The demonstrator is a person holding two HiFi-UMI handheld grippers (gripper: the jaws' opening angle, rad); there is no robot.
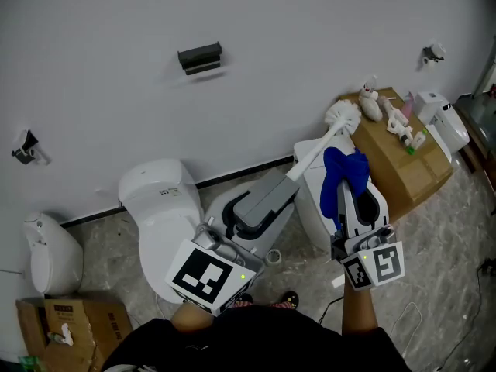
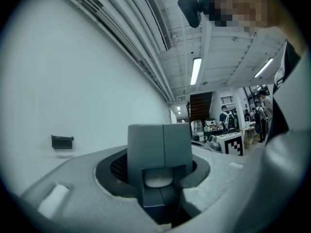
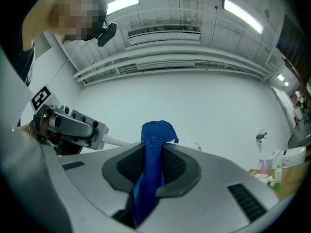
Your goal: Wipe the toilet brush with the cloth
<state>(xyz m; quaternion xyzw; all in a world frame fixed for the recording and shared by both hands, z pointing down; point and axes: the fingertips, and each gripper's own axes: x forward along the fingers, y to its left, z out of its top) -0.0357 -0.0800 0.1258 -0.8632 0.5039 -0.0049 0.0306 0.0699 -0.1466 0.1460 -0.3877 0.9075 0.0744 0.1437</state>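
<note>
The toilet brush has a grey handle point(image 1: 271, 196), a white shaft and a white bristle head point(image 1: 343, 115) that points up and right toward the wall. My left gripper point(image 1: 252, 211) is shut on the grey handle point(image 2: 160, 147), which fills the gap between its jaws. To its right, my right gripper point(image 1: 353, 196) is shut on a blue cloth point(image 1: 346, 170) that stands up out of the jaws point(image 3: 154, 144). The cloth hangs just right of the brush shaft point(image 3: 116, 141), below the bristle head. I cannot tell whether cloth and shaft touch.
A white toilet point(image 1: 159, 208) stands at the left and a white container point(image 1: 314, 196) behind the cloth. A cardboard box point(image 1: 407, 165) with bottles sits at the right. A black fixture point(image 1: 200, 56) is on the wall. Another box point(image 1: 74, 324) lies bottom left.
</note>
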